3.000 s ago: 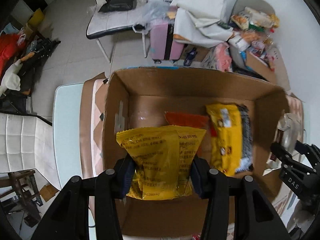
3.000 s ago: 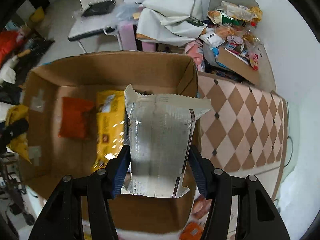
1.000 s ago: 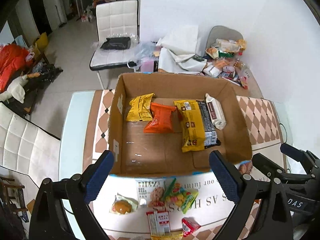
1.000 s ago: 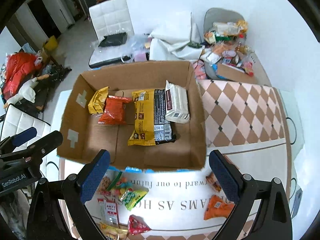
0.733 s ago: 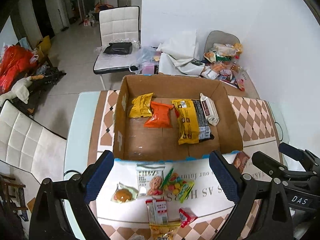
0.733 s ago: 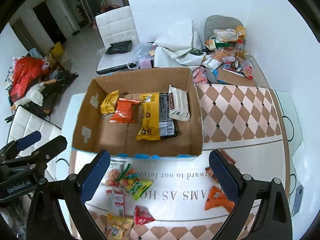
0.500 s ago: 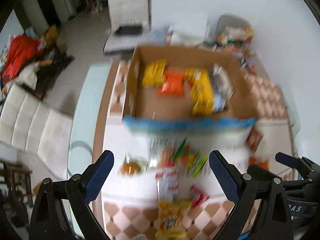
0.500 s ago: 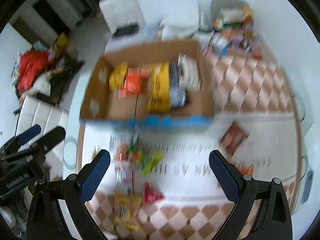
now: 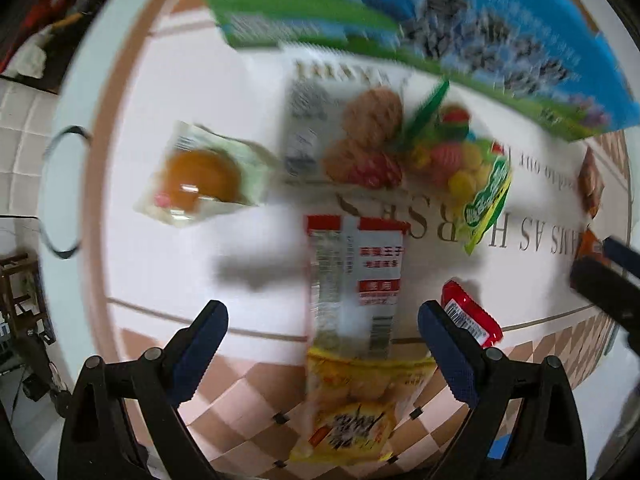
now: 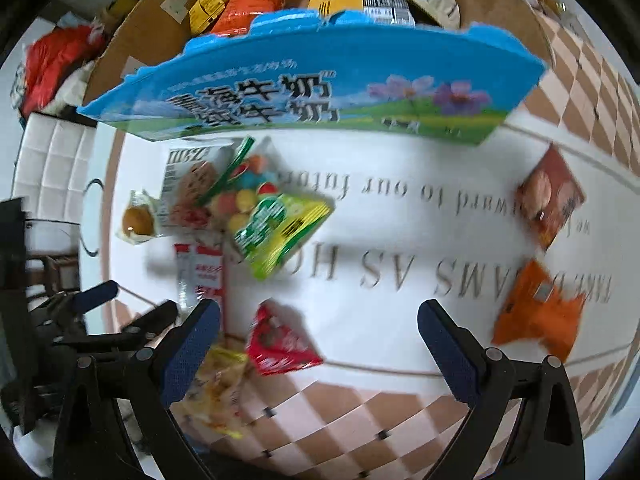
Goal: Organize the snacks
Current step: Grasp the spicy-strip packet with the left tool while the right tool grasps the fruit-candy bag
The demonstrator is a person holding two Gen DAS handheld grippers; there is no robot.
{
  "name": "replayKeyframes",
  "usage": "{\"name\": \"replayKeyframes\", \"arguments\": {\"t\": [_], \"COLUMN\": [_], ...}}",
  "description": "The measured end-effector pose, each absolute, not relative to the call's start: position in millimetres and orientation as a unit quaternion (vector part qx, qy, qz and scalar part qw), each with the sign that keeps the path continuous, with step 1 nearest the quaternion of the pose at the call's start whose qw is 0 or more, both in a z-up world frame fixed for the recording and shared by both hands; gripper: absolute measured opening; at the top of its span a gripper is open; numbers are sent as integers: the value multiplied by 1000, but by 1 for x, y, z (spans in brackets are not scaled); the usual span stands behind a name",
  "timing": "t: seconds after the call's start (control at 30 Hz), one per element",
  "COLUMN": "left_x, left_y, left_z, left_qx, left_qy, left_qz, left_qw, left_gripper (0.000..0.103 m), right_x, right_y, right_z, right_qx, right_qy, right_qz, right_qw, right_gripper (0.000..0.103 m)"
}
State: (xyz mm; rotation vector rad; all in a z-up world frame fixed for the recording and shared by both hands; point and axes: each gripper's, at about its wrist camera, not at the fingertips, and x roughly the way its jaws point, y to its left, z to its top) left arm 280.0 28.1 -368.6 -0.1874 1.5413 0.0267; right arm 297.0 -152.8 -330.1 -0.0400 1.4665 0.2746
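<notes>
Loose snacks lie on the white tablecloth in front of the cardboard box. My left gripper is open, low over a red-and-white packet and a yellow bag. A wrapped bun, a cookie bag, a candy bag and a small red packet lie around it. My right gripper is open above a red packet. An orange bag and a brown packet lie to its right. The box holds several snacks.
The box's blue printed front flap stands just behind the snacks. The left gripper shows at the lower left of the right wrist view. A white chair stands left of the table. The checked table edge is near me.
Both grippers let their bags go into the box, pulled back open and dropped low over the loose snacks in front of it. The views are blurred by motion.
</notes>
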Motion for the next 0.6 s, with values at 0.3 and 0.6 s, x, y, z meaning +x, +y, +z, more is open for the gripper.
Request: {"name": "replayKeyframes", "arguments": {"t": [0.3,0.6], "left_x": [280,261], "left_y": [8,42], "left_z": [-382,-390], "left_qx": [-35,-69], "left_qy": [685,684], "left_qz": [22,57], "left_qw": [728,724], "left_gripper": [51,50], "right_x": [322,347], "right_y": [-142,-55], "right_z": [-322,-363], "right_qx": [-84,-234], "right_qy": [650,636], "right_qz": [153,200], "right_qw": [739,708], "right_gripper": [101,96]}}
